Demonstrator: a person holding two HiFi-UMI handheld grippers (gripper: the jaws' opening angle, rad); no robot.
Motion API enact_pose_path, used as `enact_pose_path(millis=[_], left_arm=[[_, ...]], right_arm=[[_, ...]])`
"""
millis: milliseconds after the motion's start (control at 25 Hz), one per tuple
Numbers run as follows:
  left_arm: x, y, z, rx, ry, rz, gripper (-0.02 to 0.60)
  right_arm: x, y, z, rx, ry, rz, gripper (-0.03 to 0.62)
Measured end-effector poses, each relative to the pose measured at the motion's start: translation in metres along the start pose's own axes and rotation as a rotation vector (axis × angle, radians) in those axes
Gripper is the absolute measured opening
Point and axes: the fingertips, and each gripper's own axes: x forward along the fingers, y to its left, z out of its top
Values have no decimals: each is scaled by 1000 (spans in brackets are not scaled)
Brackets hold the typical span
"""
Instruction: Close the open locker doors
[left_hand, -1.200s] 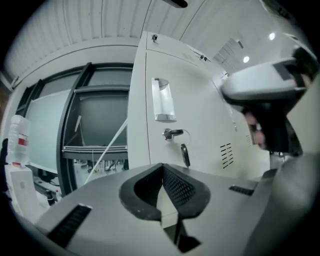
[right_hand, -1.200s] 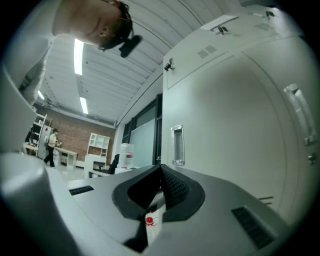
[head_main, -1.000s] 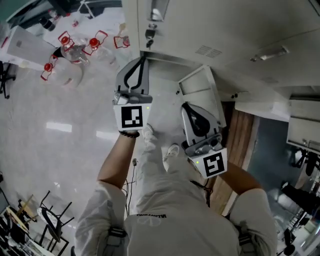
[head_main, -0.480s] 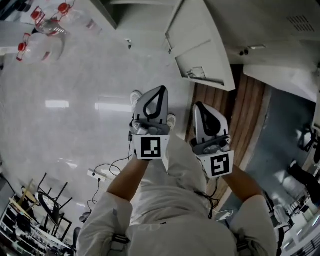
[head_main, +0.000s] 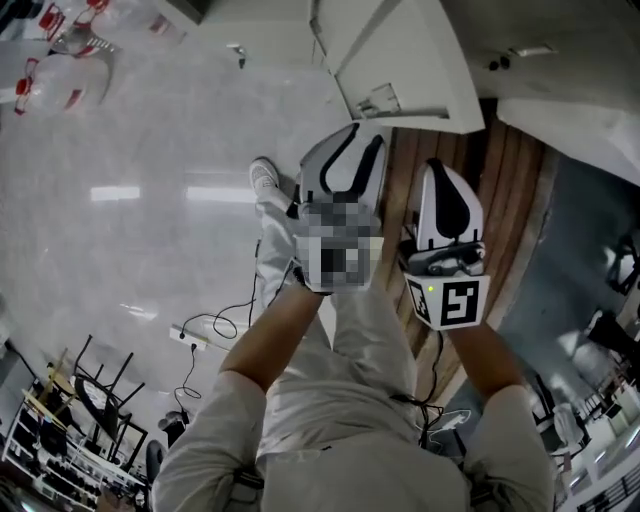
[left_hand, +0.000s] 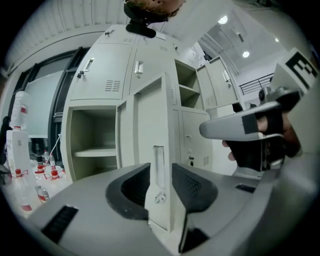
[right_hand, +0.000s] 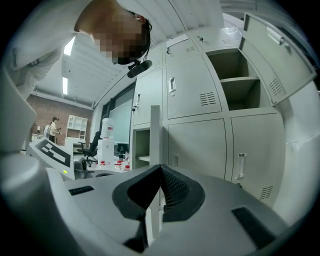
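Both hands have dropped closer to the open locker door (left_hand: 150, 125) now. The left gripper (head_main: 352, 140) has just been opening its jaws, and the door's edge sits between them, not pinched. The right gripper (head_main: 447, 170) is alongside, clamped shut and empty.

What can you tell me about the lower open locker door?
The lower open locker door is pale grey metal by its look, upright, swung out beside a shelved compartment, nearly edge-on. A narrow handle strip with a latch sits on it. The left gripper, whose jaws have just been opening, holds them apart either side of it; contact is unclear.
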Motion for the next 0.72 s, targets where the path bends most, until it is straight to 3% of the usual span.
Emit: enact_pose_path(millis=[80, 160, 280, 360, 520, 720], left_arm=[[12, -9, -2, 4, 14, 21, 167], [24, -14, 0, 4, 17, 59, 187], [36, -12, 8, 6, 20, 116, 187], [36, -9, 12, 14, 21, 126, 141], [19, 9, 13, 54, 1, 69, 109], [-21, 63, 1, 61, -20, -41, 92]], right_arm=[[-4, -4, -2, -11, 2, -4, 11], [-8, -9, -4, -11, 6, -19, 11], [-10, -18, -10, -19, 17, -39, 11], [-9, -18, -19, -31, 39, -23, 11], [4, -4, -45, -18, 100, 108, 11], [47, 51, -48, 22, 78, 327, 15]])
